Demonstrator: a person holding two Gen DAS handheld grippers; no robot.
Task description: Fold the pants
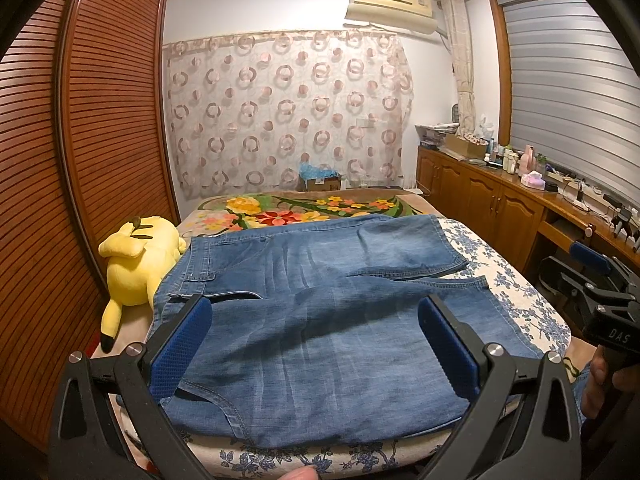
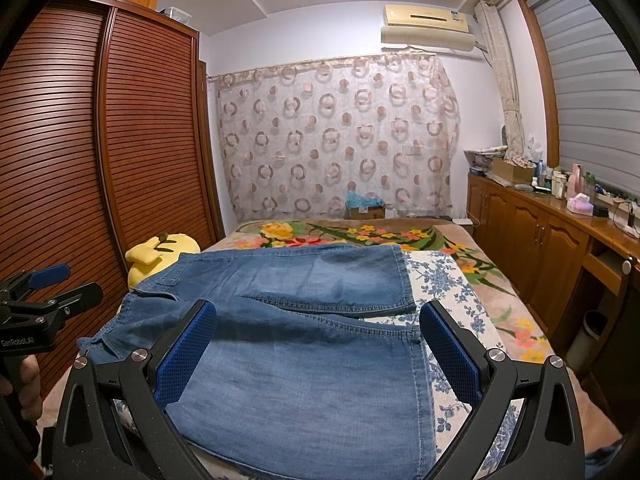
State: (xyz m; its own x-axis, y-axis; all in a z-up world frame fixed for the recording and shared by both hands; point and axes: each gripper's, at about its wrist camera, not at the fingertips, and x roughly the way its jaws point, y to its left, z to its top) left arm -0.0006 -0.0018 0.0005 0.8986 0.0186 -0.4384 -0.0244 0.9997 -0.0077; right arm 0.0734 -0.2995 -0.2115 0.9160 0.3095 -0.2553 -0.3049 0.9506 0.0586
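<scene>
Blue denim pants (image 1: 320,312) lie spread flat on the bed, waistband to the left, both short legs pointing right with a gap between them. They also show in the right wrist view (image 2: 296,344). My left gripper (image 1: 316,320) is open and empty, held above the near part of the pants towards the waist. My right gripper (image 2: 318,328) is open and empty, held above the near leg. The right gripper shows at the right edge of the left wrist view (image 1: 592,280); the left one shows at the left edge of the right wrist view (image 2: 40,300).
The bed has a blue-flowered white sheet (image 1: 516,300) and a floral blanket (image 1: 304,208) at the far end. A yellow plush toy (image 1: 136,264) lies at the bed's left edge, against the slatted wardrobe (image 1: 80,160). Wooden cabinets (image 1: 500,200) with clutter run along the right.
</scene>
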